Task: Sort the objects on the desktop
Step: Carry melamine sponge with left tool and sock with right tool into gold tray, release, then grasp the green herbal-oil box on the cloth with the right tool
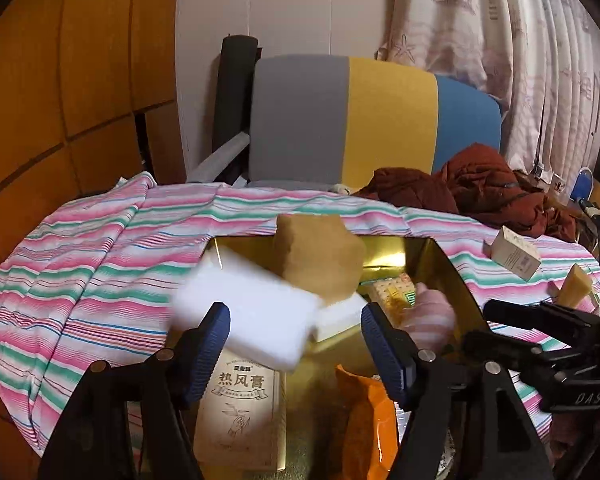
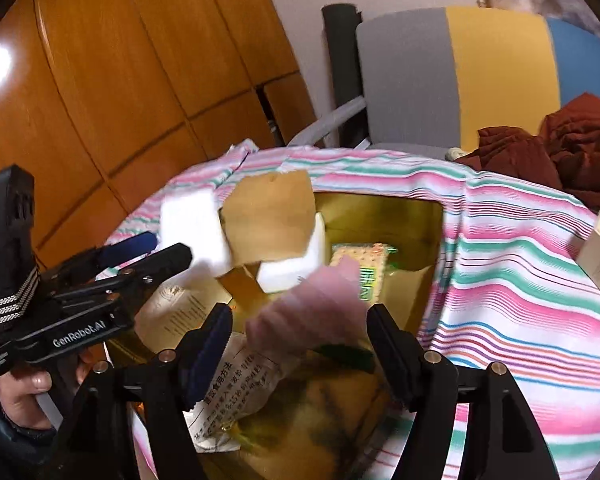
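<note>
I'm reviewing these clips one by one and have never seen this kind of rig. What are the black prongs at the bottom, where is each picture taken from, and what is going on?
There is no robot. A person holds a two-finger tool in each hand, and a fisheye camera on each looks along its fingers. One picture is from the left tool, the other from the right tool; each tool shows at the edge of the other's view. Both stand open. Below them a gold box sits on a striped cloth, holding packets and cartons. A blurred white block lies between the left fingers and a blurred pink item between the right; neither looks gripped. A small carton lies outside.
</note>
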